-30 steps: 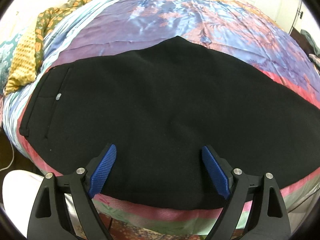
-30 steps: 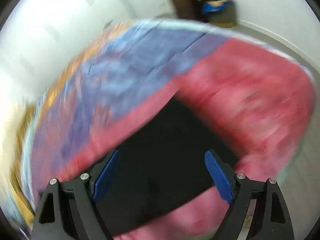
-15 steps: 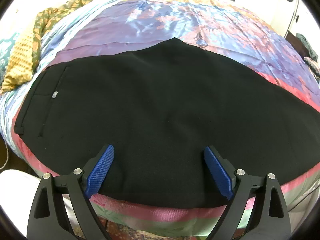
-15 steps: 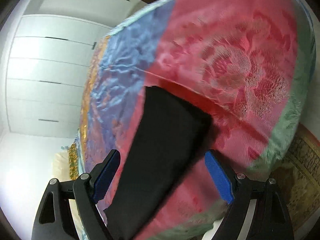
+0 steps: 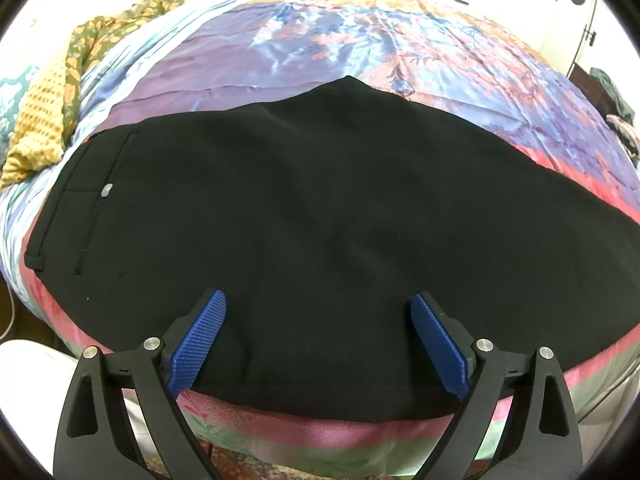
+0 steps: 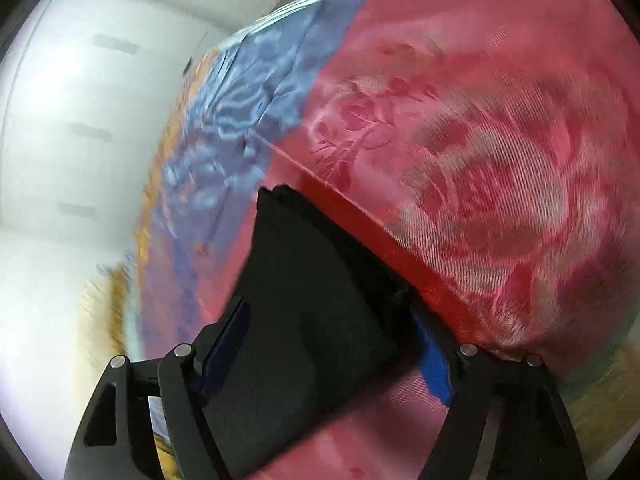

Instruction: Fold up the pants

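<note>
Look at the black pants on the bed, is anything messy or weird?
Nothing stands out. The black pants lie flat and smooth on the bedspread, folded lengthwise, no bunching. Both grippers, left and right, are open.

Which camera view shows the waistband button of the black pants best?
The left wrist view: the small button shows clearly on the pants. The right wrist view shows only the blurred leg end, no button.

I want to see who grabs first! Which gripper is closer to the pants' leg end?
Right. The right gripper straddles the leg end of the pants, jaws open. The left gripper hovers open over the pants' middle, nearer the waistband.
</note>
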Demonstrator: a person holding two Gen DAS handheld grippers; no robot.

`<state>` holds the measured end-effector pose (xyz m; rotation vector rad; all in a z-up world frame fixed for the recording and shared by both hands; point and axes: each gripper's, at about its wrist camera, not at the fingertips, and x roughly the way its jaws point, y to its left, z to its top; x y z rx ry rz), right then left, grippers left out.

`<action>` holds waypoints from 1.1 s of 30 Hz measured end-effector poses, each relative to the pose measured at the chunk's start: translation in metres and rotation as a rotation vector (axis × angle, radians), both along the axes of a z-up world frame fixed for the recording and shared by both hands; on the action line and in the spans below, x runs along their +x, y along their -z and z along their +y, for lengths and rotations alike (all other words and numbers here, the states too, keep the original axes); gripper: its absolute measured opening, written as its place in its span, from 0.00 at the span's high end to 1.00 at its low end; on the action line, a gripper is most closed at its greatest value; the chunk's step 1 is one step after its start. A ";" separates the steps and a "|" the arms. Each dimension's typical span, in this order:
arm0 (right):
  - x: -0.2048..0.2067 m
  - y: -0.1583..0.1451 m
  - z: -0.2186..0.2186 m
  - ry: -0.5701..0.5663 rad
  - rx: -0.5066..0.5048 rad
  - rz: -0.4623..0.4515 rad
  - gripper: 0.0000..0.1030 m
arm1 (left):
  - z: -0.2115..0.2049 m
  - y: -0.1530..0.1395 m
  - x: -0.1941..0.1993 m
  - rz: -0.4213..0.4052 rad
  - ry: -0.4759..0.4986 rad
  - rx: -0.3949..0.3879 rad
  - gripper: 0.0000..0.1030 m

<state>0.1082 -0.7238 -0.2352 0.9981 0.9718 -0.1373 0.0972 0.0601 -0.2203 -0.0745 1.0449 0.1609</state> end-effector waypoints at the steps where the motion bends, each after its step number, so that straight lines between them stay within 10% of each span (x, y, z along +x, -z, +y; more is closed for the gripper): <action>1: 0.002 0.001 0.000 -0.013 -0.004 0.006 0.25 | 0.000 0.000 0.000 0.000 0.000 0.001 0.08; 5: 0.014 0.015 -0.006 -0.034 0.060 -0.001 0.23 | -0.001 0.001 0.002 0.002 -0.001 0.008 0.07; 7: 0.018 0.016 -0.010 -0.045 0.060 -0.008 0.49 | -0.001 0.000 0.002 0.000 -0.001 0.002 0.07; 8: 0.015 0.018 -0.013 -0.038 0.084 -0.010 0.79 | 0.000 0.000 0.001 -0.001 -0.001 -0.002 0.07; 9: 0.011 0.018 -0.015 -0.028 0.113 -0.021 0.84 | 0.000 0.000 0.000 -0.003 -0.002 -0.006 0.07; 18: -0.010 -0.059 0.036 -0.104 0.240 -0.277 0.86 | 0.006 -0.007 -0.002 -0.017 -0.032 -0.095 0.08; 26: 0.028 -0.105 0.228 -0.393 0.362 -0.394 0.86 | 0.024 -0.016 -0.013 -0.059 -0.059 -0.239 0.08; 33: 0.025 -0.076 0.462 -0.788 0.075 -0.357 0.77 | 0.042 -0.022 -0.026 -0.089 -0.068 -0.337 0.08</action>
